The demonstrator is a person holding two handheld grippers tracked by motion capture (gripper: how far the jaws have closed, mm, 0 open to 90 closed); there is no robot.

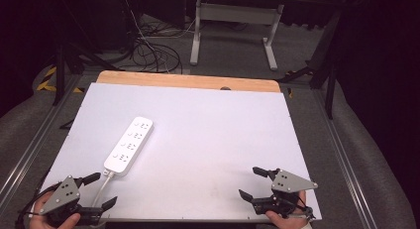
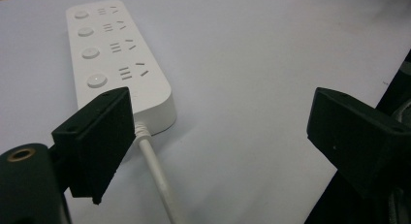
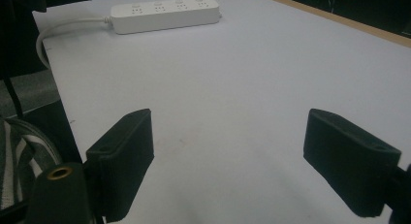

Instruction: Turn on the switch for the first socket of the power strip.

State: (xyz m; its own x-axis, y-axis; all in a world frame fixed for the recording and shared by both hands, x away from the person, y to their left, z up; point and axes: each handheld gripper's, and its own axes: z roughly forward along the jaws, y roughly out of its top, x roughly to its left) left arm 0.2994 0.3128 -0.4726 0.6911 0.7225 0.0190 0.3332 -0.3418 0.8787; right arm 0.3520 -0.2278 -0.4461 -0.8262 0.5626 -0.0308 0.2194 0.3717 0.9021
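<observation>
A white power strip [image 1: 129, 145] with several sockets lies on the left half of the white table top [image 1: 208, 140]; its white cord [image 1: 101, 189] runs off the near edge. My left gripper [image 1: 101, 191] hovers open at the near left corner, its jaws on either side of the cord just short of the strip's near end [image 2: 145, 107]. My right gripper [image 1: 251, 183] stands open at the near right corner with bare table between its jaws. In the right gripper view the power strip [image 3: 165, 13] lies far off at the upper left.
A wooden strip [image 1: 188, 81] edges the table's far side. Beyond it stand a white desk frame [image 1: 233, 28] and loose cables [image 1: 153, 50] on the floor. Metal rails [image 1: 29, 144] run along both sides of the table.
</observation>
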